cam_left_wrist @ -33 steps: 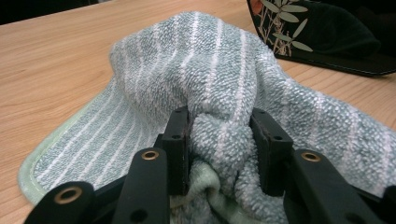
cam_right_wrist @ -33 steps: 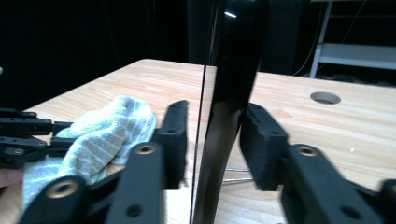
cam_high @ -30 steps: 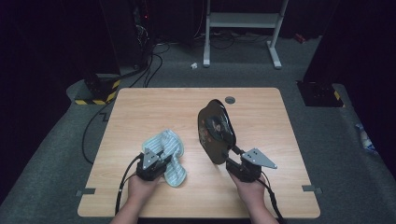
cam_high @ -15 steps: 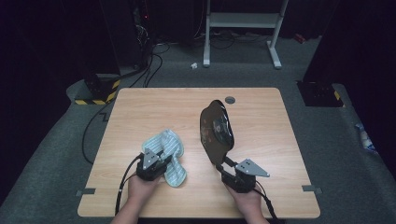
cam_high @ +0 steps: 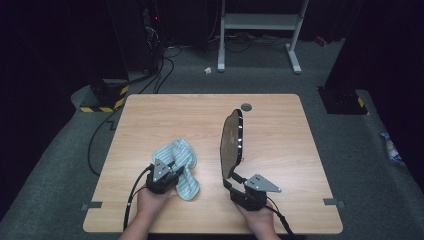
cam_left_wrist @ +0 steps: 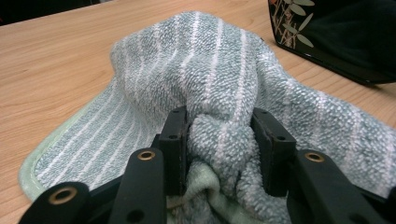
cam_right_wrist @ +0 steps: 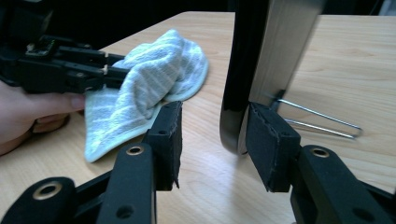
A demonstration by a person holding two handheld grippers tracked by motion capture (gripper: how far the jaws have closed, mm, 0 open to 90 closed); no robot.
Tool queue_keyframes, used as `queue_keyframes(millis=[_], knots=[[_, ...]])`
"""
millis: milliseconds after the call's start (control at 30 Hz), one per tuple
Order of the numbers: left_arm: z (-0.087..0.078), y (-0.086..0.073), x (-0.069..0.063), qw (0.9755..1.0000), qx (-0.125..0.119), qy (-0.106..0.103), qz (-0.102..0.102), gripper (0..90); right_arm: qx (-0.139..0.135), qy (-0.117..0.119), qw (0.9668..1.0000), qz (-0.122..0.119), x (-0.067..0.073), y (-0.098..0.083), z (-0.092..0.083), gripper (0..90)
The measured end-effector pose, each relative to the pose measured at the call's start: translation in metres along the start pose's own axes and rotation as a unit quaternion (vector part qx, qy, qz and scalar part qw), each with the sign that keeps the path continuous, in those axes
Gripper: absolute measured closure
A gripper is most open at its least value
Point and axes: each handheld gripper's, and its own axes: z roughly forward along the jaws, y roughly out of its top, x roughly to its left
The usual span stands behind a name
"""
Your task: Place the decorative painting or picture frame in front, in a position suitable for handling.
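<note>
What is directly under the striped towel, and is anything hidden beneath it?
Bare wooden table shows all round the striped towel, which lies bunched on it with the left tongs clamped on a fold. Whatever might lie under the bunched cloth is covered.

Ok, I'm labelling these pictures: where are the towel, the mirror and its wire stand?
towel [cam_left_wrist: 210,70], left gripper view, striped top fold
mirror [cam_high: 231,145], high view, dark face
wire stand [cam_right_wrist: 322,123], right gripper view, thin rod

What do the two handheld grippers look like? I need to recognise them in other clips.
Both are black. The left gripper and right gripper each carry a grey three-cornered plate, a trailing black cable, and two flat black jaws with brass-coloured rivets. The forearms show no sleeves.
</note>
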Motion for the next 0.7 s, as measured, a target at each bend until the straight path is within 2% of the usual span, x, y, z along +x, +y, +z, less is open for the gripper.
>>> queue_keyframes(millis=[267,400,467,567,700], knots=[[0.000,0.000,0.000,1.0000,0.001,-0.001,-0.001,60.7,0.011,0.027,0.9996,-0.005,0.014,-0.002,0.007,52.3],[0.000,0.000,0.000,1.0000,0.001,-0.001,-0.001,60.8,0.006,0.021,0.9997,-0.002,0.011,-0.001,-0.007,48.9],[0.000,0.000,0.000,1.0000,0.000,-0.002,-0.002,60.8,0.008,0.008,0.9999,-0.012,0.006,0.000,-0.017,48.4],[0.000,0.000,0.000,1.0000,-0.001,-0.003,-0.002,60.8,0.013,-0.023,0.9994,-0.021,-0.011,0.002,-0.024,50.0],[0.000,0.000,0.000,1.0000,0.000,-0.004,0.000,60.7,0.034,-0.060,0.9971,-0.031,-0.042,0.007,-0.011,53.0]])
